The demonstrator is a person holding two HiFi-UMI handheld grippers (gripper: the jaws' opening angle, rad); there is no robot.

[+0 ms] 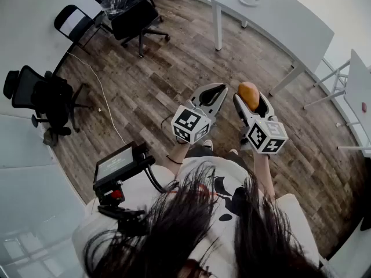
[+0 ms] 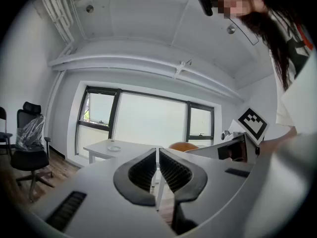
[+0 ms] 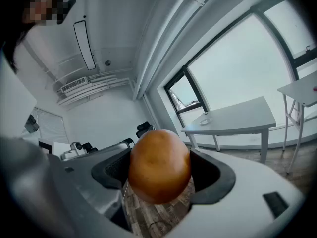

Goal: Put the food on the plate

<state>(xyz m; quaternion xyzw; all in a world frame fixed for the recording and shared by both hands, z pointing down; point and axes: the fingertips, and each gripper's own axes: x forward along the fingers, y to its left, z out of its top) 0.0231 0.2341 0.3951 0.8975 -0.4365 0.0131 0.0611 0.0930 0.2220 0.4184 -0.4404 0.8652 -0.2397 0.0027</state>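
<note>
A person stands on a wood-plank floor [image 1: 174, 68], seen from above, holding a pair of tongs in each hand out in front of the body. The right tongs [image 1: 251, 97] are spread wide and clamp a round, orange-brown piece of food [image 1: 248, 92]. The right gripper view shows both dark pads pressed against its sides, so the food [image 3: 159, 165] hangs in the air above the floor, not on any surface. The left tongs [image 1: 217, 88] sit just beside them, at about nine o'clock from the food. The left tongs [image 2: 157, 152] are narrow, their ribbed pads drawn almost together with only a thin slit between and nothing in it.

A long white counter [image 1: 278, 22] stands well apart from the tongs, at about one o'clock from the person. A small pale plate [image 1: 249, 0] rests on its far end, alone. Black office chairs stand at eleven o'clock [image 1: 136, 16] and nine o'clock [image 1: 43, 97]. A small screen [image 1: 116, 164] juts out near the person's left shoulder, at about seven o'clock from the tongs.
</note>
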